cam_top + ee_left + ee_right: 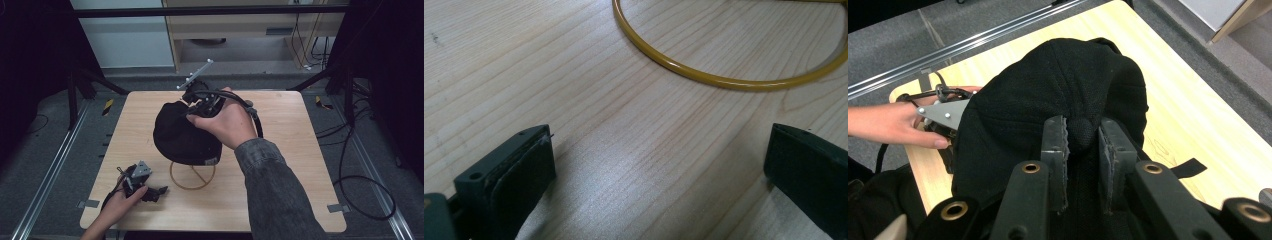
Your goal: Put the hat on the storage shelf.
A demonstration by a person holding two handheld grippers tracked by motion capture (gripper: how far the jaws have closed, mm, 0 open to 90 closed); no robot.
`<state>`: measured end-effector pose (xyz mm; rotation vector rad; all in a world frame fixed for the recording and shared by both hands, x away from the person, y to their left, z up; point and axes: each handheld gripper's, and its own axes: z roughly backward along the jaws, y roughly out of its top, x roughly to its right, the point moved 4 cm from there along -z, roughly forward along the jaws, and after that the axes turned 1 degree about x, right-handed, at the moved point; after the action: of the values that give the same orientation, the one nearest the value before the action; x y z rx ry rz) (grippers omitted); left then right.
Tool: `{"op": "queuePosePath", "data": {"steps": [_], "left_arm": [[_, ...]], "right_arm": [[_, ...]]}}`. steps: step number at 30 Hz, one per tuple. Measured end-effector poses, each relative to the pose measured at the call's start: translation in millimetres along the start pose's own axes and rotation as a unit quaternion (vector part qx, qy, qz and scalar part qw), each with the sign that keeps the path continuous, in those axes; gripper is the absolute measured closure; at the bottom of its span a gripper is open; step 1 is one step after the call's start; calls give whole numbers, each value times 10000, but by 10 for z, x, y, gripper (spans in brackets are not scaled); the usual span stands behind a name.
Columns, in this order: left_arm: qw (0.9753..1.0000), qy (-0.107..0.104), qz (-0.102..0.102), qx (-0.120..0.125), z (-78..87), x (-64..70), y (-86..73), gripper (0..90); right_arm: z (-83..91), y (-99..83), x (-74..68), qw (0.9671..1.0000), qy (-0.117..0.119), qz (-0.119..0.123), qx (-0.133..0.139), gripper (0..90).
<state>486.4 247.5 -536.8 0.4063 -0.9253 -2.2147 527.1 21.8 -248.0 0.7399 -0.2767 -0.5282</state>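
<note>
A black cap (180, 135) sits on top of a yellow wire stand whose round base ring (192, 176) lies on the wooden table (285, 170). My right gripper (190, 111) comes in from the right over the cap's crown. In the right gripper view its jaws (1083, 135) are shut on a fold of the cap's (1048, 85) black fabric. My left gripper (156, 191) rests low at the table's front left, apart from the cap. In the left gripper view it (659, 155) stands open over bare wood, with the yellow ring (724, 82) a short way ahead.
The table's edges drop to grey floor with metal rails (45, 185) on the left and loose black cables (360, 190) on the right. A black strap (1190, 167) of the cap hangs toward the table. The person's left hand (893, 122) holds the other gripper.
</note>
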Motion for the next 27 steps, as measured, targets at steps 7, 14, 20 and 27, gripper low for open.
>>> {"op": "queuePosePath", "data": {"steps": [7, 14, 20, 27], "left_arm": [[10000, -1, 6, 6, -1, 1, 0, 0], [10000, 6, -12, 4, 0, -2, 1, 0], [10000, 7, -18, -2, 1, -3, 1, 0], [10000, 5, -13, 6, -1, -2, 1, 0]], "right_arm": [[-36, -7, -7, 10000, 12, 12, -53, 760], [-86, -26, -19, 9999, 66, -12, -82, 758], [-112, -28, -31, 9999, 71, 14, -125, 756], [-128, -39, -44, 9999, 50, 47, -146, 752]]}}
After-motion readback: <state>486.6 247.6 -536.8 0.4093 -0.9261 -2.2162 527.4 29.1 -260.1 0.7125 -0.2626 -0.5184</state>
